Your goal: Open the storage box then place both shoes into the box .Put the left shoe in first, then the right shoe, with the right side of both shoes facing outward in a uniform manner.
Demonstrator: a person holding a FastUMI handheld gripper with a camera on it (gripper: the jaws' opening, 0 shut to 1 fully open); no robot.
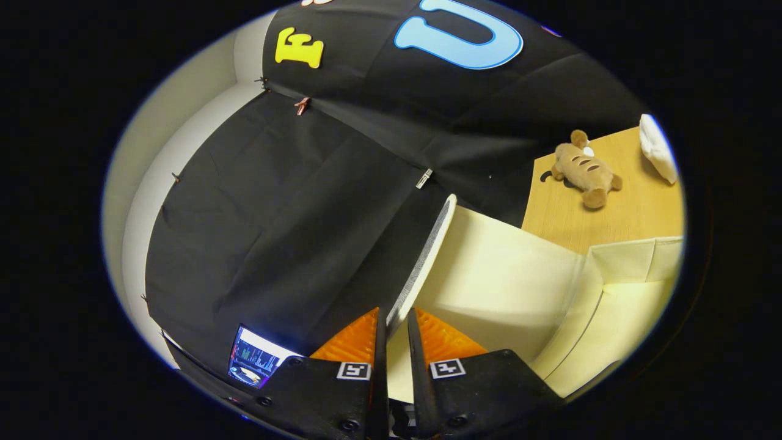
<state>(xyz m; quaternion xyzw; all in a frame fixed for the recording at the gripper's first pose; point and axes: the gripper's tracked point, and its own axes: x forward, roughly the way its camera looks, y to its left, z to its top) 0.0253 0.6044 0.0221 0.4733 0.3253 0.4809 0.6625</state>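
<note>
Pinching the raised cream fabric box lid (424, 263) at its edge, the tongs (396, 324) risk slipping; the lid could drop shut.

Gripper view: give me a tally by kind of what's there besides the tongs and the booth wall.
Storage box: 1, lid raised, its edge between the tongs
Plush toy: 1
White cloth item: 1
Wooden table: 1
Lit screen: 1
Total: 5
</note>
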